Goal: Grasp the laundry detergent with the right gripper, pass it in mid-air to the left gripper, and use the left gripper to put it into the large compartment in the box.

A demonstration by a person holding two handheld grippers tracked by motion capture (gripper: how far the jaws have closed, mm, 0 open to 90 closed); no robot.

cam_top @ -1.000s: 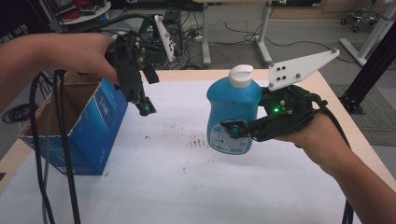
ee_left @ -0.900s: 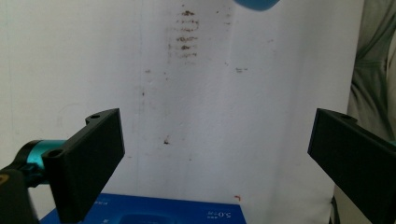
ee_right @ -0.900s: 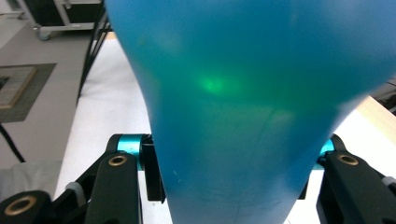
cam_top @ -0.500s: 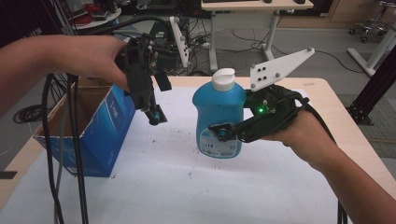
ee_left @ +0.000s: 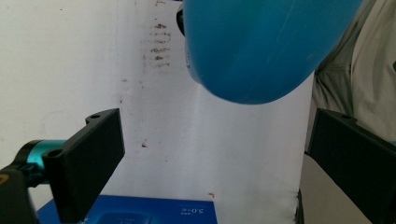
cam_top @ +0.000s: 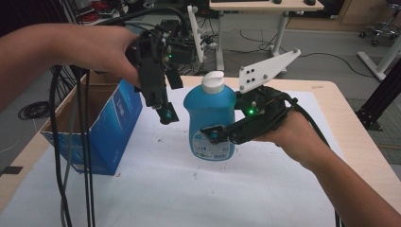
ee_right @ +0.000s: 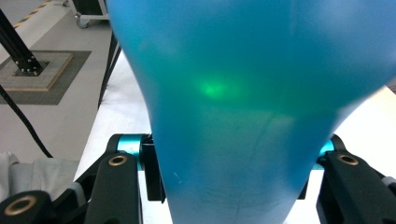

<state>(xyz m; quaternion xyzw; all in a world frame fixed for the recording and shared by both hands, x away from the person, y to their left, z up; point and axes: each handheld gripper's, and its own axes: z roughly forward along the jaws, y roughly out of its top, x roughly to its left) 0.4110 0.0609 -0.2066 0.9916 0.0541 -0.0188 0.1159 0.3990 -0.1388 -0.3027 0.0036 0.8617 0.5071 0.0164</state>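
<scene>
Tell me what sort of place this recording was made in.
Probably a lab or workshop: height-adjustable desks behind the table, loose cables on the floor, and a rolling office chair at the far right.

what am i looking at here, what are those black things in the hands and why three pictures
A person holds a hand-operated grasping tool in each hand. The high view looks down on a table covered with a white sheet. The other two pictures come from cameras riding on each tool, looking along its black jaws. The right tool is shut on a blue bottle with a white cap, held upright off the table. The left tool is open and empty, near the bottle. An open blue cardboard box stands at the left.
</scene>
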